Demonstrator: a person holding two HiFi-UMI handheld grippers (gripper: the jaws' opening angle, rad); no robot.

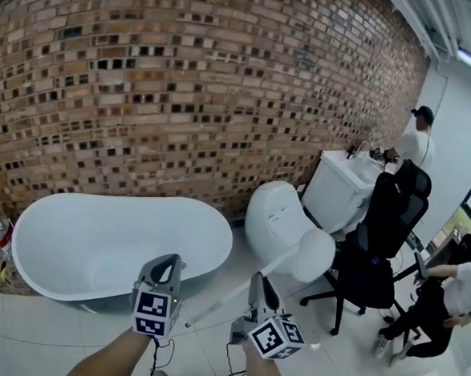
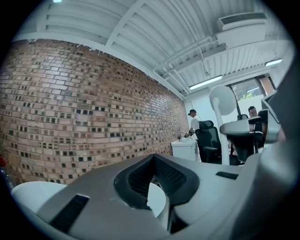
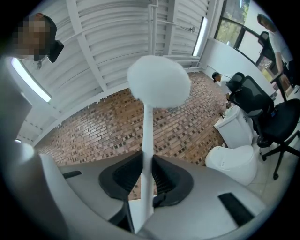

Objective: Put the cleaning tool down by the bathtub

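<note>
Brick wall (image 1: pixel 186 83) ran behind a white bathtub (image 1: pixel 119 243) on a pale tiled floor (image 1: pixel 209 342). A toilet (image 1: pixel 277 218) stood just right of the tub, with a sink cabinet (image 1: pixel 340 190) and a black office chair (image 1: pixel 376 249) further right. People were at the far right, away from the work. Right gripper (image 1: pixel 262 293) held the cleaning tool (image 1: pixel 311 254) by its thin white handle. In the right gripper view the jaws were closed narrow on that handle (image 3: pixel 146 140), and the round white head (image 3: pixel 158 82) stuck out well beyond them. From the head view the tool was in the air, slanting up and right, its head in front of the toilet and well apart from the floor. Left gripper (image 1: pixel 164 268) hovered near the tub's front rim. Its jaws stood slightly apart with nothing between them, and the tub showed through the gap (image 2: pixel 157 180). Judged step: carrying the tool, put-down not yet begun. The next move likely calls for swinging the tool left toward the bare floor beside the tub, lowering it until head and handle rest, then opening the jaws. Main risk seemed to be the long handle tipping or rolling once released, or the head knocking the toilet on the swing.
</note>
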